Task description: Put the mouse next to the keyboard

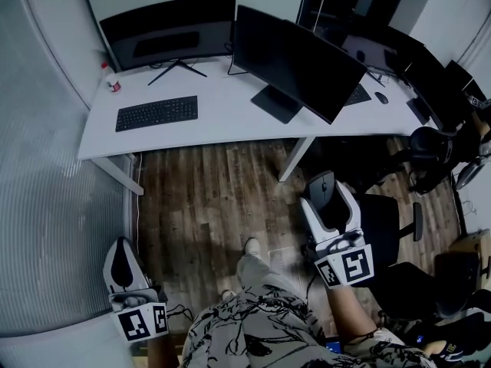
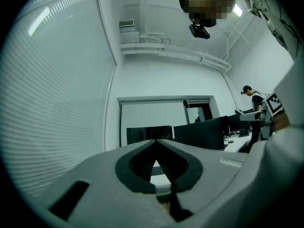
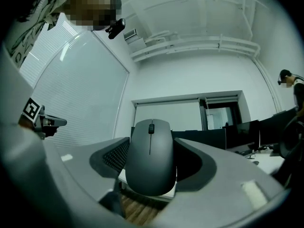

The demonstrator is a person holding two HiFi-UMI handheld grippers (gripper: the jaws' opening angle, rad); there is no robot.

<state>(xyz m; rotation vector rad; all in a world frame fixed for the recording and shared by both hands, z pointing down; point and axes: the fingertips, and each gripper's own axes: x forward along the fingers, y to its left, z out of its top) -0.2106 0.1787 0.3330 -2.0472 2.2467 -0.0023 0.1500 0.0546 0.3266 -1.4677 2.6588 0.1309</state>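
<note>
The left hand-held gripper [image 1: 121, 261] is held pressed together on nothing, well short of the keyboard [image 1: 156, 113]. Further right of the keyboard, the mouse [image 3: 151, 156] is pinched by its sides in the right hand-held gripper [image 1: 328, 194]. The mouse is judged light, stiff and smooth-sided, so liable to slip.

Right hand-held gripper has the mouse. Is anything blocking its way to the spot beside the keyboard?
Nothing visible does. The mouse sits clamped in the right hand-held gripper above open wood floor, and the white desk lies bare between the keyboard and the monitor base.
</note>
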